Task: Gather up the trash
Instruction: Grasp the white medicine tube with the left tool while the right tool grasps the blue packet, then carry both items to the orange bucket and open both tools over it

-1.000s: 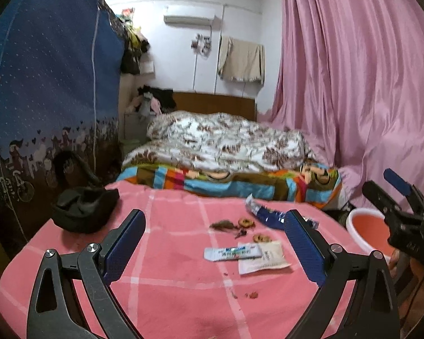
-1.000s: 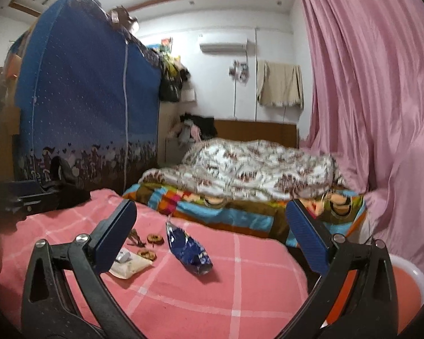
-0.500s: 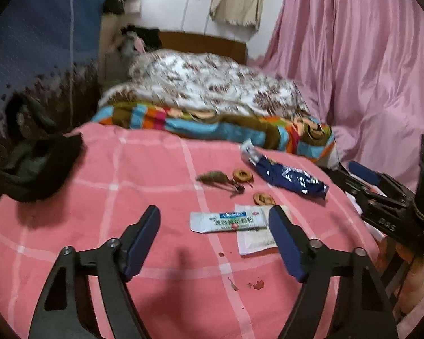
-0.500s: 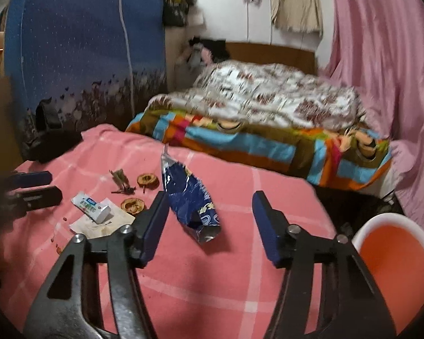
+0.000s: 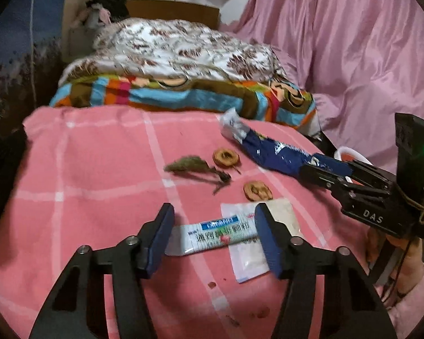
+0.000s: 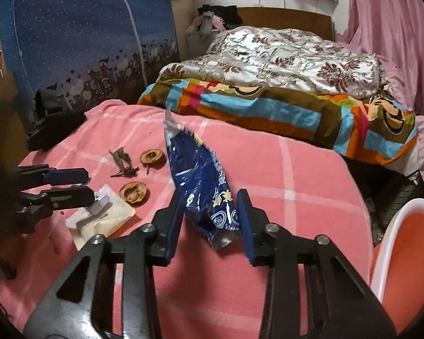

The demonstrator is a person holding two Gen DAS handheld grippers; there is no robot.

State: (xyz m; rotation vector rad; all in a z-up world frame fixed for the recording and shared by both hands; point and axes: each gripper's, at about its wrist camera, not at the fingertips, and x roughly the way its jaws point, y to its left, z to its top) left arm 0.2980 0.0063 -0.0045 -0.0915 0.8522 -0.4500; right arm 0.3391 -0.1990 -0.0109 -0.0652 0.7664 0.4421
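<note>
Both tools are lowered over litter strewn on a table draped in a pink checked cloth [image 5: 99, 169], each lined up on a separate piece, which looks like a two-handed pickup to save a trip. The left tool [image 5: 213, 236] straddles a small white sachet [image 5: 212, 236] with green and blue print; its jaws are closing, the sachet lies between the blue pads, and the pads do not appear to press on it yet. The sachet lies flat across a second, plain whitish packet [image 5: 251, 257], so a low pinch could catch both. The right tool [image 6: 210, 220] brackets the near end of a blue snack bag [image 6: 200, 180]; its jaws are closing too, pads just beside the bag's sides, contact not clear. The bag is crinkled glossy foil, torn open at its far silvery end, puffed and springy: likely to crumple under the pads. Loose bits remain between the two wrappers: two round, brown, ridged slices [image 5: 226, 156] that look dried, and a dry stem with a fuzzy greenish leaf [image 5: 192, 166], light and brittle. A bin [image 6: 410, 251] with a white rim and orange inside stands off the table's right edge, within reach, presumably the drop point. A dark soft bundle [image 6: 53, 130] sits at the far left.
</note>
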